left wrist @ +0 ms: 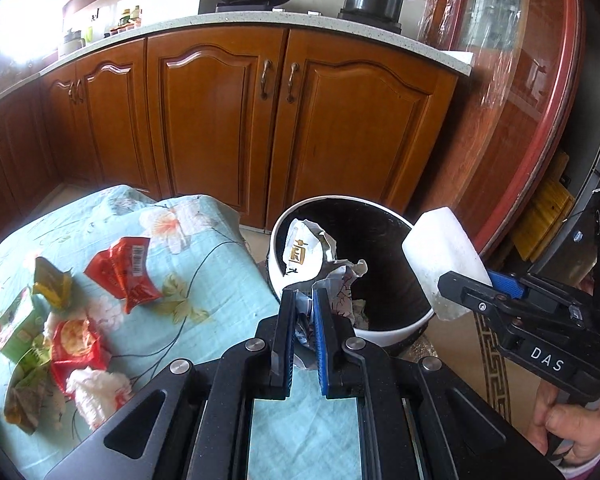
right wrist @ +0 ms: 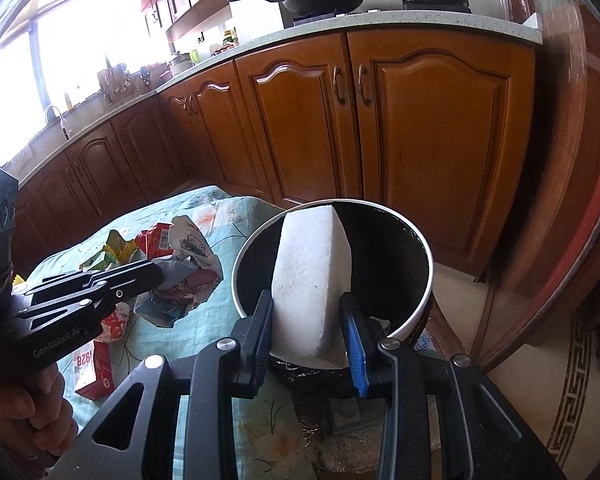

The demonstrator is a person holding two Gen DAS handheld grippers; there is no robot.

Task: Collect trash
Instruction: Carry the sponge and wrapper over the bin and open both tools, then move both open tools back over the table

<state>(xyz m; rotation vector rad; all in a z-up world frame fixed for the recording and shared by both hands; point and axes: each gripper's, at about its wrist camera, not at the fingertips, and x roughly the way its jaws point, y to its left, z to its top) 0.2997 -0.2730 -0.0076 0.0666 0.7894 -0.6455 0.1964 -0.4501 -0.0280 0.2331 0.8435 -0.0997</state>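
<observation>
The right gripper (right wrist: 306, 330) holds a white foam block (right wrist: 310, 280) clamped between its fingers, over the bin (right wrist: 422, 304). The left gripper (left wrist: 302, 320) has its fingers clamped on a crumpled wrapper (left wrist: 340, 280) at the bin's rim. Both seem light; the foam looks stiff but crumbly, so grip its flat sides.

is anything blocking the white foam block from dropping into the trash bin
Nothing visible does. The right tool holds the foam block over the bin; its opening shows dark and open. The left tool, with crumpled paper, sits off at the rim.
</observation>
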